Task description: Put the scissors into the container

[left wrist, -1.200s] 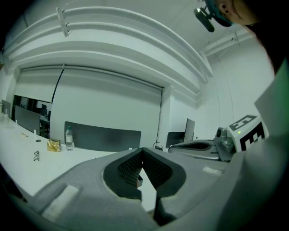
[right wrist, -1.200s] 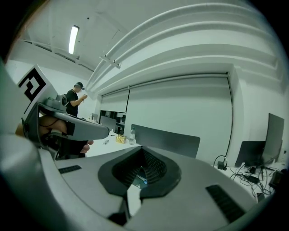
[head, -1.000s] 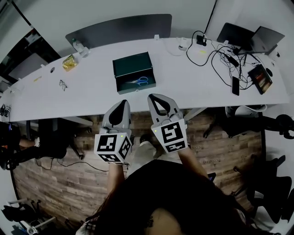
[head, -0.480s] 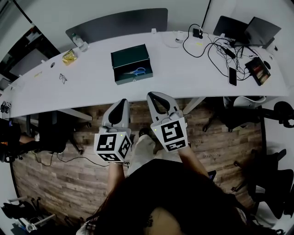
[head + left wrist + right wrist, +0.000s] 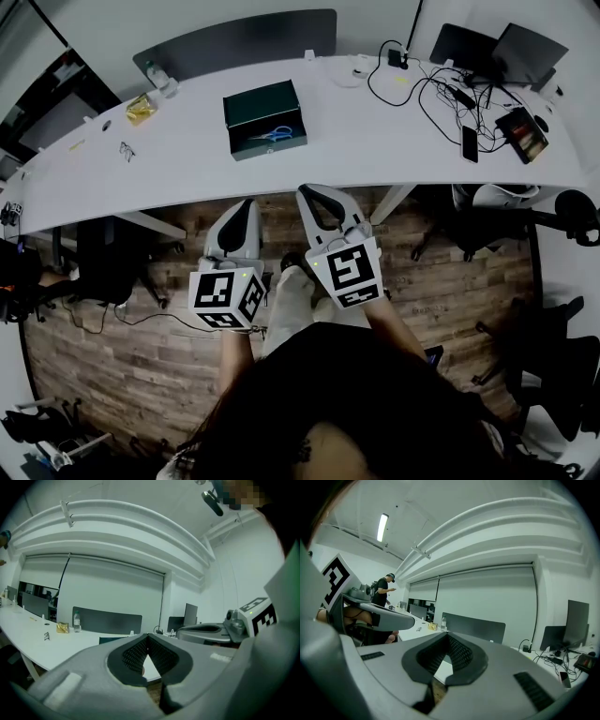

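A dark green container (image 5: 264,103) stands open on the white table (image 5: 394,141), and blue-handled scissors (image 5: 273,134) lie inside it. My left gripper (image 5: 246,203) and right gripper (image 5: 314,192) hang side by side over the wooden floor, in front of the table's near edge and well short of the container. Both are shut with nothing between the jaws. In the left gripper view the left gripper (image 5: 148,637) has its pads meeting at the tips, and the container's top (image 5: 110,640) shows just beyond them. In the right gripper view the right gripper (image 5: 448,635) is likewise shut.
Cables (image 5: 436,98), two laptops (image 5: 506,52), a phone (image 5: 470,143) and a dark tablet-like thing (image 5: 522,134) crowd the table's right end. Glasses (image 5: 126,150), a yellow packet (image 5: 141,109) and a bottle (image 5: 161,86) lie at the left. Office chairs (image 5: 497,202) stand below the table. A person (image 5: 385,591) stands far off.
The table and container have slid up and away in the head view, as the view pulls back. Both grippers keep their places, shut and empty.
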Tool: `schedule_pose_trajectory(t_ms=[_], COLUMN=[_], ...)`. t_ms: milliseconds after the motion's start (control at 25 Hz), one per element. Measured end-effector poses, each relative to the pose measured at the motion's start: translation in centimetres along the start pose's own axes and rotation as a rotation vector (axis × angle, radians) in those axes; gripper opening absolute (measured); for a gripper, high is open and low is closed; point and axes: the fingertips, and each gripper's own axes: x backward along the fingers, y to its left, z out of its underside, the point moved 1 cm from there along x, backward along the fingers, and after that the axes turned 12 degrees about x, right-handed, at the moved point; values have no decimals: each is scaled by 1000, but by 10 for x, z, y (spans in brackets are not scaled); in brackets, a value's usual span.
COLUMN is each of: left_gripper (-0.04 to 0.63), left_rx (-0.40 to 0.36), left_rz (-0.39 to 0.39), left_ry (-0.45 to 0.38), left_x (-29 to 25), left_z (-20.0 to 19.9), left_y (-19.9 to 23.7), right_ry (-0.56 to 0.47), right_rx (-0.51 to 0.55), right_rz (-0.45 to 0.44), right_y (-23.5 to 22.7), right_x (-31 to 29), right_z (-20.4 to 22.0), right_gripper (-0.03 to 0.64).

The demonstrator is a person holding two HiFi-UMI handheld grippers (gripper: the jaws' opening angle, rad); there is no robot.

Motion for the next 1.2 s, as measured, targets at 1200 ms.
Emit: schedule_pose_trajectory(t_ms=[1200], left_gripper=[11], left_rx=[-19], left_rz=[-10], left_ry=[-34], left_x=[47], left_z=[16], left_y=[-24], right_ry=[-35], right_rx=[34], right_rz=[9], right_y=[19], right_x=[54], right_z=[-1], right_gripper=[8])
